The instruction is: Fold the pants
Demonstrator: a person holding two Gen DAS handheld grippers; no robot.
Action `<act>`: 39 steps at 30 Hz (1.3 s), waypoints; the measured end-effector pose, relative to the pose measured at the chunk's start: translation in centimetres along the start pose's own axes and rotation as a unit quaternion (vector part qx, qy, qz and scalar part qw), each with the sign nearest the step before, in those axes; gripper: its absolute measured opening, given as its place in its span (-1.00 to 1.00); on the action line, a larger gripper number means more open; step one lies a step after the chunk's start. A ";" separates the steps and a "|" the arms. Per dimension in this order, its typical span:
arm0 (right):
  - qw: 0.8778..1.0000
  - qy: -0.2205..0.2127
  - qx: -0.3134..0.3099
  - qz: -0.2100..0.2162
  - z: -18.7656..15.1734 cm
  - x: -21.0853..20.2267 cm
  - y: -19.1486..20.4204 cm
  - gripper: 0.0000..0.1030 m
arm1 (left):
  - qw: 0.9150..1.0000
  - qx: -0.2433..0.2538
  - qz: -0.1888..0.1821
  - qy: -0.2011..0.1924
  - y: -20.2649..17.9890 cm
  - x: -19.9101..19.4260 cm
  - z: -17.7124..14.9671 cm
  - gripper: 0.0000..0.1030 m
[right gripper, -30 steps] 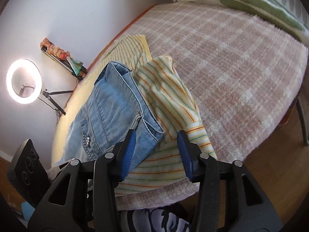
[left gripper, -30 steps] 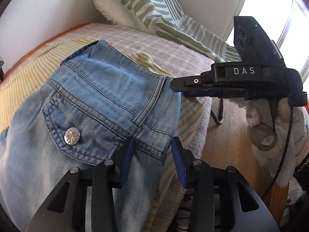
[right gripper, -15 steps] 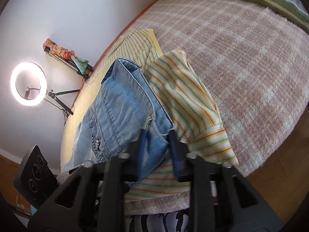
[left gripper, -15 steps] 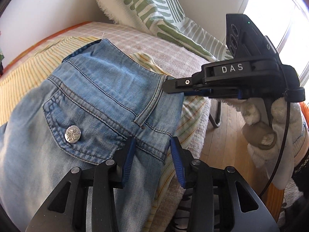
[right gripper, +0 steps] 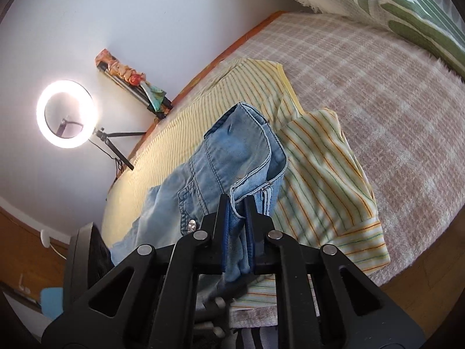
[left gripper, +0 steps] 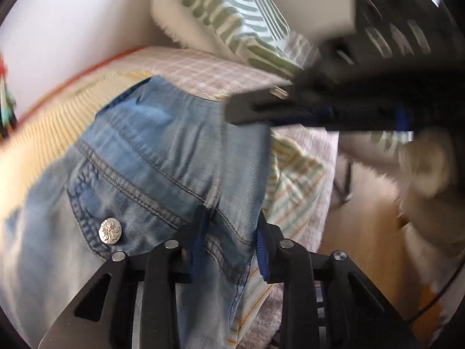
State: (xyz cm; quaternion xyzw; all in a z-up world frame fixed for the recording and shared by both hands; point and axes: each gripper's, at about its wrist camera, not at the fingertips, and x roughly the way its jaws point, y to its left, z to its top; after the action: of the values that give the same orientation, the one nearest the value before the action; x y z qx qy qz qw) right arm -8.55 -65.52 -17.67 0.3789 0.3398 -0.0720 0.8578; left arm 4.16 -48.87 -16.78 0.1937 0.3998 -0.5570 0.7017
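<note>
Light blue denim pants [left gripper: 162, 157] lie waist-first on a bed, a silver button [left gripper: 110, 230] on the back pocket. My left gripper [left gripper: 231, 238] straddles the near waistband. Its jaws are closing, with denim between the blue pads but no visible squeeze. My right gripper [right gripper: 234, 221] is shut on the waistband corner of the pants [right gripper: 238, 151], still tightening, and holds it lifted off the bed. The right gripper's black body [left gripper: 334, 107] crosses the left wrist view, blurred, above the far waistband corner.
Under the pants lie a yellow striped cloth [right gripper: 319, 168] and a checked pink blanket [right gripper: 363, 72]. A green-patterned pillow [left gripper: 221, 8] leans on the wall behind. A lit ring light [right gripper: 68, 113] stands at the left. Wooden floor [left gripper: 363, 226] drops off past the bed edge.
My right gripper went from open around the waistband corner to shut on it and raised the denim. In the left wrist view the right gripper's body has drawn nearer and higher.
</note>
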 end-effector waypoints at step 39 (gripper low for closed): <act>0.992 -0.029 -0.063 -0.101 -2.4 -3.7 0.8 -0.78 | 0.958 -0.226 0.151 -0.095 21.2 -23.1 -14.6 -0.17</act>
State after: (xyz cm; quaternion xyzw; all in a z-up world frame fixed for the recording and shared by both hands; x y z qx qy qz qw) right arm -12.32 -63.73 -15.97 0.2855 0.3553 -0.1475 0.8778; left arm 17.59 -17.50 -11.36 0.0347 0.4127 -0.3556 0.8379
